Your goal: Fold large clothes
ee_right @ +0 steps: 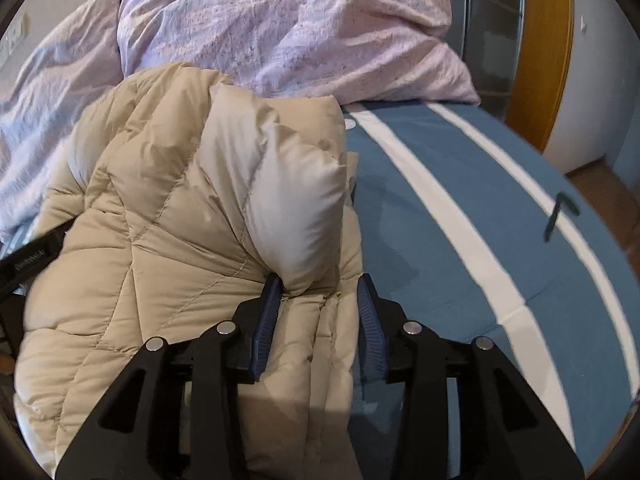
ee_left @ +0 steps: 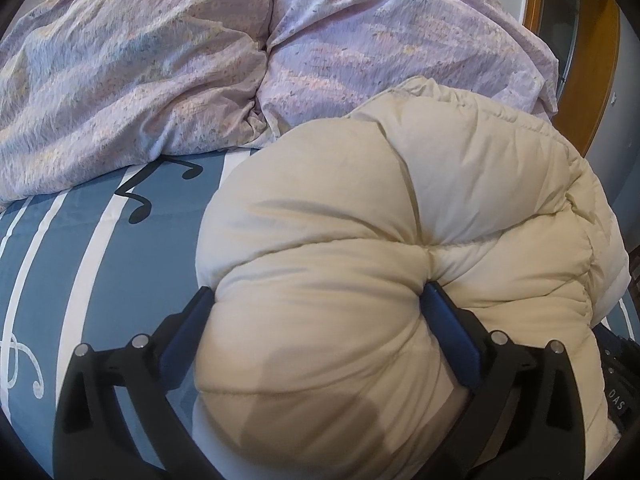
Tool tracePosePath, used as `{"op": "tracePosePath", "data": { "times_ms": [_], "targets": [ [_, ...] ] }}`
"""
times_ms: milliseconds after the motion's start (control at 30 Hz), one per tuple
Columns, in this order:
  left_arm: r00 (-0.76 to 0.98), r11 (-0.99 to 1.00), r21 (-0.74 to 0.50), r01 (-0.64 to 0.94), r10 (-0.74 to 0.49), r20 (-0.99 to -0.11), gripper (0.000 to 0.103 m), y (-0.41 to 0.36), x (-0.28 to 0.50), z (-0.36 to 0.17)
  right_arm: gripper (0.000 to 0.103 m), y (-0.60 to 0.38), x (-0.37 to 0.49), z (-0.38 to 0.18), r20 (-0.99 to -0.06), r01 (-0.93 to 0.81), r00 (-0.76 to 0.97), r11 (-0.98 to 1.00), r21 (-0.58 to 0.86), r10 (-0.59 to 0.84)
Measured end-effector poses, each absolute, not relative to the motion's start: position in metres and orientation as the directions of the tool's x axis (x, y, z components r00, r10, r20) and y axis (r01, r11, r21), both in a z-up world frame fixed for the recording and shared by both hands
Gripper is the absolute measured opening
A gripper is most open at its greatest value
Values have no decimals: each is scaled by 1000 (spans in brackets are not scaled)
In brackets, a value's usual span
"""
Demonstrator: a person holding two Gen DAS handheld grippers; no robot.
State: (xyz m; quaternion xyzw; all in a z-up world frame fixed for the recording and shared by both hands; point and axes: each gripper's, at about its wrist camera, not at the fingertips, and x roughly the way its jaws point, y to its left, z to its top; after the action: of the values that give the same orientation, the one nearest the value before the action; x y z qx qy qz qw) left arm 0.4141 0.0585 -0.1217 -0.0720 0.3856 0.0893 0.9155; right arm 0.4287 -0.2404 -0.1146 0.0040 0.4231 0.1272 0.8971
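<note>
Now both jaws pinch the cream puffer jacket (ee_left: 360, 240) between them.

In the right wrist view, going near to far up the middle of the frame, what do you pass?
Right gripper with its jaws around a fold of the jacket → beige puffer jacket → lilac duvet bunched at the far end of the blue striped sheet.

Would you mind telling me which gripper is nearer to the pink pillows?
Hard to tell. The left gripper and right gripper both clamp the beige puffer jacket, with the pink pillows beyond it.
</note>
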Motion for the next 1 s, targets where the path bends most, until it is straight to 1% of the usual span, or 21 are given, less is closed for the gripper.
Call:
{"op": "tracePosePath", "data": {
  "times_ms": [200, 1000],
  "targets": [
    [685, 974, -58, -219, 111, -720, 101, 59, 415, -122, 42, -234, 426, -114, -756, -225, 624, 972, 69, 199],
    [684, 974, -57, -221, 113, -721, 101, 60, 415, -122, 42, -234, 427, -115, -755, -225, 621, 971, 87, 211]
  ]
}}
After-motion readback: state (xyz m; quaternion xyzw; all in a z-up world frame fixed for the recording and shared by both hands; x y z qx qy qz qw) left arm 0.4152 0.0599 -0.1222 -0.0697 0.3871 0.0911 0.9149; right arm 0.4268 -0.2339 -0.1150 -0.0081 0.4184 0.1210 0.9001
